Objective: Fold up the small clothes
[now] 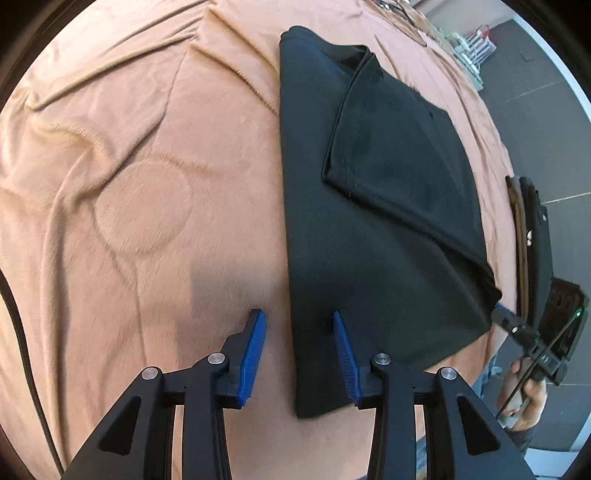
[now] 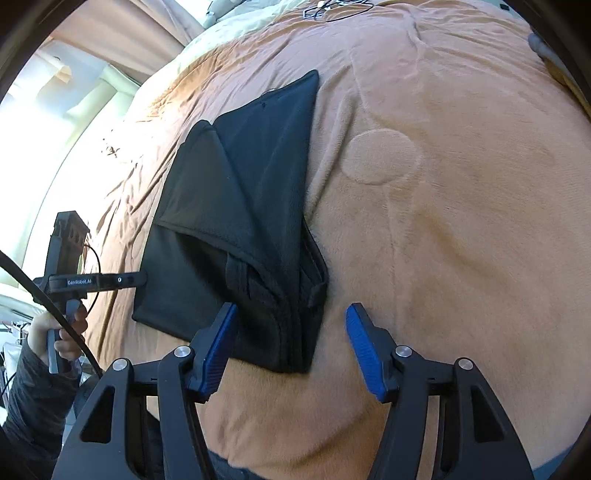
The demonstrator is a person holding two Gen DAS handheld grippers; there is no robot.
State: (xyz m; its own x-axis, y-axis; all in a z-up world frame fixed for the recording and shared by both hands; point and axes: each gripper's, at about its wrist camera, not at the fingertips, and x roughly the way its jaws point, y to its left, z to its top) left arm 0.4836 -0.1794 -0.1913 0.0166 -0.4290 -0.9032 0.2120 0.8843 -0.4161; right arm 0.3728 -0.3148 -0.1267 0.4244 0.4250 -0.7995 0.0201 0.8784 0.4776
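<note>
A black garment [image 1: 369,221] lies folded into a long narrow shape on the tan plush blanket [image 1: 147,184], with one sleeve folded across its top. My left gripper [image 1: 297,315] is open, its blue pads straddling the garment's near left edge without pressing on it. In the right wrist view the same garment [image 2: 240,203] shows its bunched collar end nearest me. My right gripper [image 2: 291,308] is open and wide, with that near corner lying between the pads, untouched. A person's hand [image 2: 62,332] holds the left gripper's handle at the garment's far side.
The blanket [image 2: 443,221] is rumpled, with a round embossed patch [image 2: 380,157]. Dark flat items [image 1: 528,229] lie stacked at the bed's right edge, with grey floor [image 1: 535,92] beyond. Thin cables [image 2: 332,9] lie at the far end. A black cable [image 1: 22,332] runs along the left.
</note>
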